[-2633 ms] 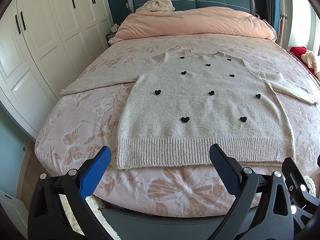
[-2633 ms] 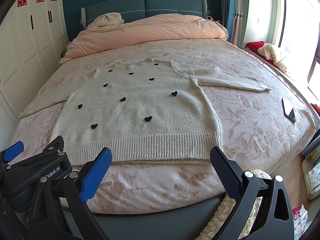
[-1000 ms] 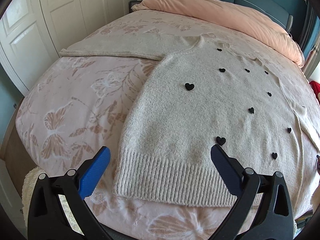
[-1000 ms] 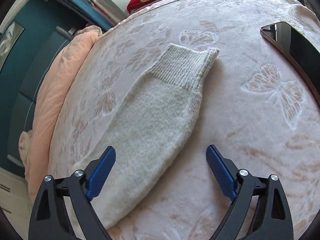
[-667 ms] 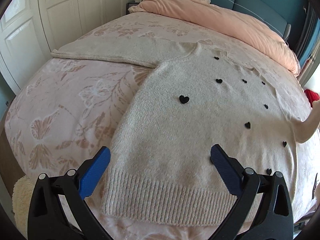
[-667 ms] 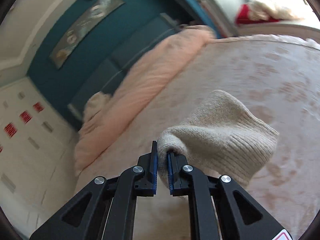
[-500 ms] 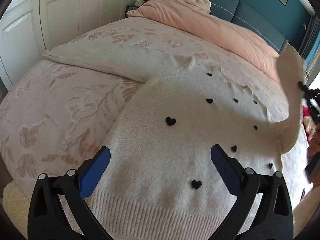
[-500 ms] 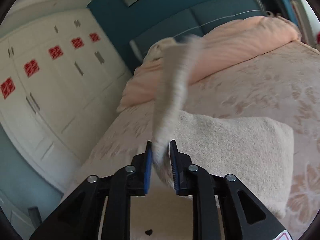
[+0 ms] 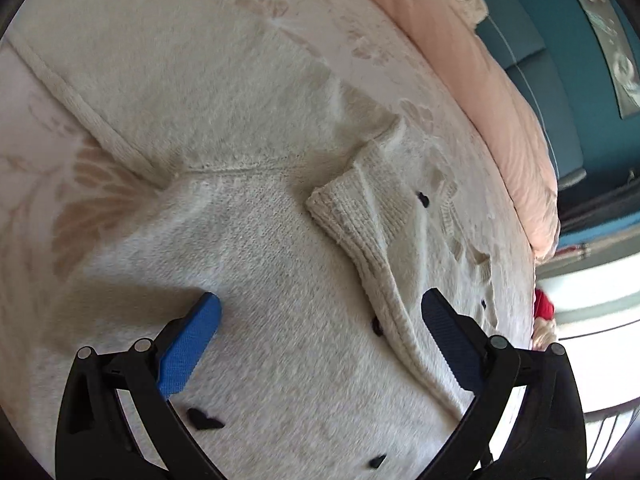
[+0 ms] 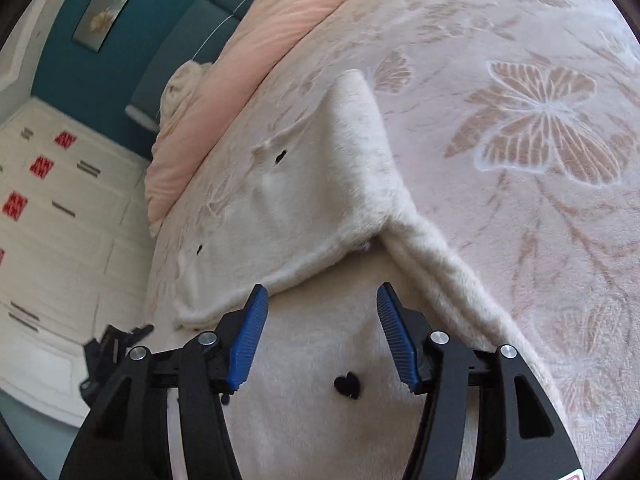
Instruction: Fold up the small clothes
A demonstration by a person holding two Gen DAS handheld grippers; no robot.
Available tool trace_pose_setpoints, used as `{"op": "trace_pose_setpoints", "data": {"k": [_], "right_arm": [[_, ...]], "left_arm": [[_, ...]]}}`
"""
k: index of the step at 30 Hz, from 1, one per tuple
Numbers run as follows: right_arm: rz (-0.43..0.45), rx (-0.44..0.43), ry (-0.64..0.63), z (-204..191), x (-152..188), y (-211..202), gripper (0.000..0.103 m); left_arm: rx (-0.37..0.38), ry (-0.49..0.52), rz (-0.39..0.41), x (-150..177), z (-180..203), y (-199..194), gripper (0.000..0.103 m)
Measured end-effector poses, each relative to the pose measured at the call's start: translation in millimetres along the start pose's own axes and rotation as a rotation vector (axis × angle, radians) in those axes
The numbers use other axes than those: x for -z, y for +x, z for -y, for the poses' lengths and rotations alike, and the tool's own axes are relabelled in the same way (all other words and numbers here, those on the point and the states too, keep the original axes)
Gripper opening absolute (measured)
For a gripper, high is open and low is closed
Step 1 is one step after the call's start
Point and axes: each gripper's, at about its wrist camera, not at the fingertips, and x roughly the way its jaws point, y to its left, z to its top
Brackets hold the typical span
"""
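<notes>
Both grippers, left & right, gape empty over the cream fuzzy knit sweater w/ black hearts: soft, light, floppy, so pinch the thick ribbed cuff.

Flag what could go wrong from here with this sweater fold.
The folded sleeve lies slanted across the sweater, its cuff curled, so it may crease unevenly. The other sleeve lies spread, unfolded. Both grippers, left gripper and right gripper, hang open close above the knit; their fingers might snag it.
</notes>
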Motion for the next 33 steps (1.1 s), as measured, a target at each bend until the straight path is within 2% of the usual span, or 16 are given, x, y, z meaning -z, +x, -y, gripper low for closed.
{"op": "trace_pose_setpoints", "data": {"k": [3, 4, 5, 7, 9, 10, 11, 13, 15, 19, 21, 22, 23, 28, 31, 33], "right_arm": [[-0.004, -0.019, 0.077, 6.2, -16.2, 19.9, 0.061], [0.001, -0.019, 0.078, 3.4, -20.8, 25.6, 0.046], [0.016, -0.030, 0.071, -0.8, -25.8, 27.4, 0.009], [0.083, -0.066, 0.073, -7.6, -37.0, 15.5, 0.008], [0.182, -0.100, 0.073, -6.2, -44.3, -7.0, 0.007], [0.214, -0.070, 0.067, 0.1, -46.0, -12.1, 0.007], [0.211, -0.006, 0.070, 11.8, -47.3, -9.1, 0.007], [0.105, 0.110, 0.108, 45.4, -44.3, 10.7, 0.005], [0.109, 0.076, 0.088, 48.7, -41.9, 7.1, 0.005], [0.091, 0.105, 0.045, 31.8, -42.6, -4.0, 0.013], [0.100, 0.138, 0.018, 22.3, -28.9, -19.0, 0.016], [0.100, 0.155, -0.020, 16.4, -19.6, -25.7, 0.020], [0.094, 0.174, -0.073, 7.5, -8.9, -32.5, 0.026], [0.026, 0.275, -0.395, -34.5, 77.4, -57.5, 0.040], [-0.054, 0.286, -0.463, -43.8, 125.5, -64.4, 0.045], [-0.108, 0.274, -0.445, -44.4, 149.6, -67.7, 0.045]], "left_arm": [[-0.038, -0.044, 0.061, -2.0, 12.1, 9.2, 0.095], [-0.038, -0.032, 0.072, -2.7, 18.7, 9.7, 0.076], [-0.019, -0.012, 0.072, -4.4, 26.5, 10.6, 0.044], [0.071, 0.018, 0.051, -7.4, 37.6, 10.1, 0.024], [0.057, 0.052, 0.072, -6.3, 45.2, 8.4, 0.024], [0.035, 0.083, 0.072, -5.4, 45.7, 13.0, 0.023], [0.003, 0.102, 0.058, -5.7, 44.1, 22.1, 0.020], [-0.025, 0.094, 0.025, -0.2, 32.7, 36.4, 0.014], [-0.007, 0.107, 0.055, 3.6, 28.5, 31.6, 0.014], [0.017, 0.097, 0.053, 4.6, 25.9, 21.1, 0.015], [0.035, 0.075, 0.063, -1.5, 13.0, 5.2, 0.026], [0.027, 0.060, 0.084, -6.2, 1.1, -8.7, 0.042], [0.018, 0.043, 0.120, -12.3, -14.6, -25.1, 0.056], [-0.165, -0.115, 0.337, -76.2, -130.0, -109.4, 0.078], [-0.264, -0.309, 0.428, -127.4, -213.5, -146.4, 0.079], [-0.253, -0.417, 0.491, -156.9, -254.4, -163.8, 0.079]]}}
